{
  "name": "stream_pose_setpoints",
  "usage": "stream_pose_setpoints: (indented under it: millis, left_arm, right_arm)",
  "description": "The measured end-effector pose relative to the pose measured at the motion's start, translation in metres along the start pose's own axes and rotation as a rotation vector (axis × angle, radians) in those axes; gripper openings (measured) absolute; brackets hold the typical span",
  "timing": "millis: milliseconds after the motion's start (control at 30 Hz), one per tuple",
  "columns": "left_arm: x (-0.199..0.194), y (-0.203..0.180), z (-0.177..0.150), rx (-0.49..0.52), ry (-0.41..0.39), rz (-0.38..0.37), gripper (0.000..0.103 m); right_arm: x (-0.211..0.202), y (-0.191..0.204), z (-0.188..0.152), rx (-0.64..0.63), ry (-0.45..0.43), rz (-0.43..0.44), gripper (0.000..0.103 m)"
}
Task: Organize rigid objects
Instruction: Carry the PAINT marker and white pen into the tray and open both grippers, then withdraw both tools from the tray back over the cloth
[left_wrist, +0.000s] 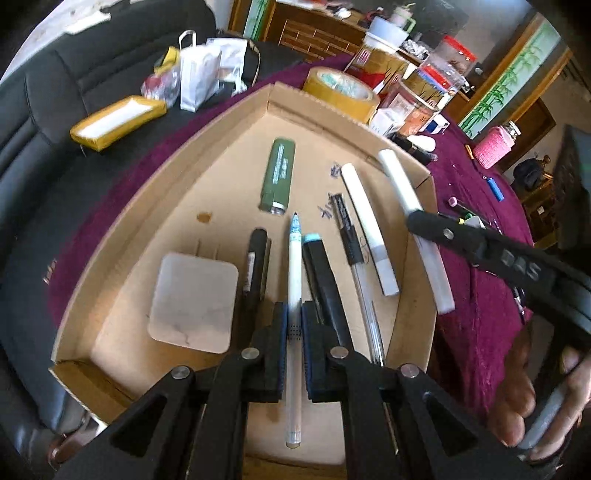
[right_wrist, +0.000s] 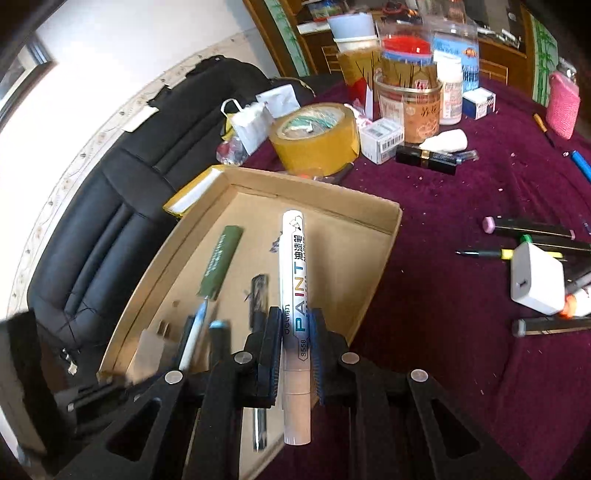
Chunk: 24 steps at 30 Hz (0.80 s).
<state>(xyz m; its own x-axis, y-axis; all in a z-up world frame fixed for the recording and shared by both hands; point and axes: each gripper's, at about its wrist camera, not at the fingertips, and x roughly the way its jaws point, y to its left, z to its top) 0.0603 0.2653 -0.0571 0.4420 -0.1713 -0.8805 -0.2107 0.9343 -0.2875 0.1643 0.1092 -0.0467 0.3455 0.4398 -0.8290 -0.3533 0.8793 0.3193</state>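
A shallow cardboard tray (left_wrist: 122, 236) (right_wrist: 380, 240) lies on the purple tablecloth. In it lie a white charger (left_wrist: 194, 301), a black pen (left_wrist: 255, 266), a black marker (left_wrist: 325, 280), a clear pen (left_wrist: 354, 258), a white marker (left_wrist: 367, 225) and a green lighter (left_wrist: 279, 173) (right_wrist: 219, 266). My left gripper (left_wrist: 294, 325) is shut on a white pen with a blue tip (left_wrist: 294, 266), low over the tray. My right gripper (right_wrist: 295, 332) is shut on a white paint marker (right_wrist: 294, 280) (left_wrist: 413, 225) held above the tray's right side.
A tape roll (right_wrist: 314, 136) (left_wrist: 341, 92), jars and small boxes stand behind the tray. On the cloth to the right lie a white charger (right_wrist: 537, 280), several markers (right_wrist: 532, 225) and a pink holder (right_wrist: 563, 107). A black sofa (right_wrist: 110, 221) lies to the left.
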Motion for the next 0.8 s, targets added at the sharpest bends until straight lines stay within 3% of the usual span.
stream_pose_setpoints:
  millis: [367, 500, 567, 633, 700, 800]
  left_arm:
    - [0.006, 0.001, 0.001, -0.022, 0.010, 0.018, 0.008]
    - [0.008, 0.000, 0.003, -0.016, 0.008, 0.018, 0.008]
    - [0.008, -0.002, 0.004, -0.006, 0.006, 0.019, 0.016]
    - [0.004, -0.004, 0.003, -0.003, -0.008, -0.008, 0.050]
    - [-0.005, -0.008, 0.002, 0.013, -0.045, -0.019, 0.058]
    - [-0.024, -0.023, -0.001, 0.056, -0.114, 0.003, 0.063]
  right_arm:
    - [0.036, 0.004, 0.020, -0.025, 0.020, -0.083, 0.016]
    - [0.035, -0.002, 0.016, 0.000, 0.018, -0.049, 0.017]
    - [0.033, -0.002, 0.015, -0.004, 0.018, -0.048, 0.021]
    - [0.024, -0.005, 0.011, 0.014, 0.020, -0.013, 0.035]
    - [0.008, -0.002, 0.006, -0.007, -0.001, 0.012, 0.053]
    - [-0.026, 0.002, -0.008, -0.046, -0.066, -0.029, 0.067]
